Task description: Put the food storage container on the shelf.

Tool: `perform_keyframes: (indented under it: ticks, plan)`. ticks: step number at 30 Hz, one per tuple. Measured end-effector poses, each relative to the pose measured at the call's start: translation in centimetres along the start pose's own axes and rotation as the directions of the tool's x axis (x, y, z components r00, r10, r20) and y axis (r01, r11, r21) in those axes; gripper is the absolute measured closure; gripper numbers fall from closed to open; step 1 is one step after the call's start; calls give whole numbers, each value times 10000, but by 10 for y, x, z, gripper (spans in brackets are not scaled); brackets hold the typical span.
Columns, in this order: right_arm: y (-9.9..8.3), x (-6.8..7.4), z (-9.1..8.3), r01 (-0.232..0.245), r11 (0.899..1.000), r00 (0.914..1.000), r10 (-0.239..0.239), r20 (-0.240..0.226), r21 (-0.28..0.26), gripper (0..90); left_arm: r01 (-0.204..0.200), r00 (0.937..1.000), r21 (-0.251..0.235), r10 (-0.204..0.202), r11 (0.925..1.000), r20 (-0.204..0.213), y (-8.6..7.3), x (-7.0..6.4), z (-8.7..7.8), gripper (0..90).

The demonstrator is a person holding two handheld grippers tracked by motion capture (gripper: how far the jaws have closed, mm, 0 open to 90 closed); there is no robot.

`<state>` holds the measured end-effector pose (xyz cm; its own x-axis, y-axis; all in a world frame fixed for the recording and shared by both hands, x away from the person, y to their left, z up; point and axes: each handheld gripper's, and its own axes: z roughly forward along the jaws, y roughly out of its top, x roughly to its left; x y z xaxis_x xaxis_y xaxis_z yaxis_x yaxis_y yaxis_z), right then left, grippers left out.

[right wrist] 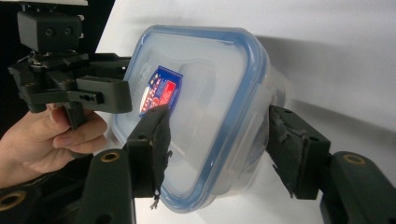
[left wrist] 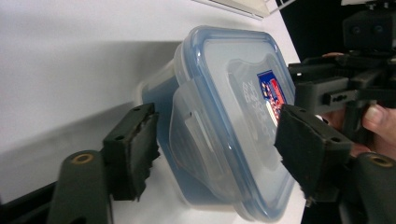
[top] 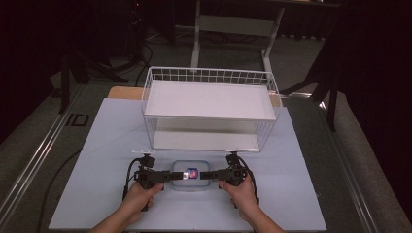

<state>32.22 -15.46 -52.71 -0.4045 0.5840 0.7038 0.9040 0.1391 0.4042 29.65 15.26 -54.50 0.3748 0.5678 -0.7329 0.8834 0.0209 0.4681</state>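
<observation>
Between both pairs of jaws sits the clear container [top: 191, 174], its short ends inside each spread pair, with the left gripper [top: 171, 176] and right gripper [top: 208, 174] facing each other across it; each gripper's pads stand apart from the latch flaps, gripping nothing. Bare white table [top: 97, 160] lies open outward of both grippers, while the wire basket [top: 210, 108] stands just beyond them. The container is see-through plastic with a blue-rimmed lid [right wrist: 196, 93] carrying a blue and red label [left wrist: 271, 89].
</observation>
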Motion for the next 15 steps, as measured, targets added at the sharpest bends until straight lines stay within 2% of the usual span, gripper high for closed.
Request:
perform_keyframes:
  ticks: [3, 5, 7, 10, 15]
  plan:
    - [-2, -1, -2, -292, 9996, 9996, 292, -28, -8, 435, -219, 9994, 110, 222, 9997, -250, -1, -6, -1, 359]
    - [-4, 1, -2, -311, 9995, 9995, 311, 52, -81, 436, -205, 9988, 172, 212, 9996, -450, -2, -11, -2, 369]
    - [-4, 3, -3, -274, 9996, 9995, 275, 146, -74, 443, -380, 9975, 243, 394, 9990, -592, -3, -14, -3, 378]
    - [-6, 9, -5, 16, 9999, 9993, -11, 371, -144, 461, -336, 9974, 221, 349, 9992, -632, -3, -17, -7, 423]
    - [-13, 14, -8, 505, 9978, 9976, -483, 500, -431, 476, -894, 9900, 128, 903, 9959, -1084, -10, -27, -10, 438]
